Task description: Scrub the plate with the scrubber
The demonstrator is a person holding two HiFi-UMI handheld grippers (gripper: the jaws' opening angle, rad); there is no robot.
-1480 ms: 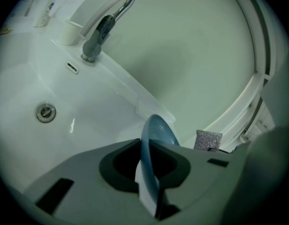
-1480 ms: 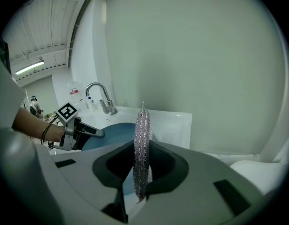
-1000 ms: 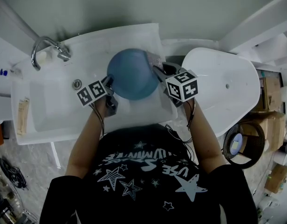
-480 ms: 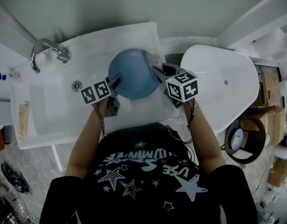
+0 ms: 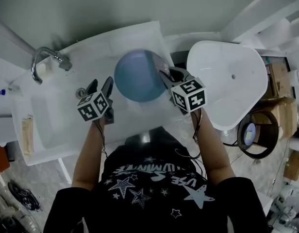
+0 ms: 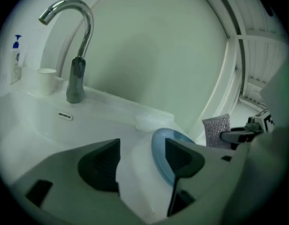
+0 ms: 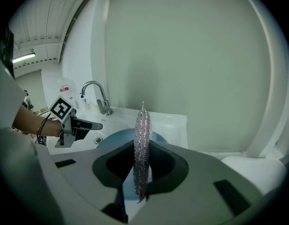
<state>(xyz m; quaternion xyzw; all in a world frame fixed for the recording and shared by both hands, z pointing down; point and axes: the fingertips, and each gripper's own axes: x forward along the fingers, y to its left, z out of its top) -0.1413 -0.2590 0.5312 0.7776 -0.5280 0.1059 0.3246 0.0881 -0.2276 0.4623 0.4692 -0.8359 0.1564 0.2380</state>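
Left tongs [image 6: 142, 159] have just opened wide, empty, off the plate [image 5: 139, 76]; right tongs [image 7: 140, 170] clamp the scrubber [image 7: 143, 125] at its rim. Scrubbing judged paused or finished

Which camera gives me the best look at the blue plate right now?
The head view: there the plate shows as a nearly whole round disc at the sink. The left gripper view catches only its edge. The right gripper view shows a slice behind the scrubber.
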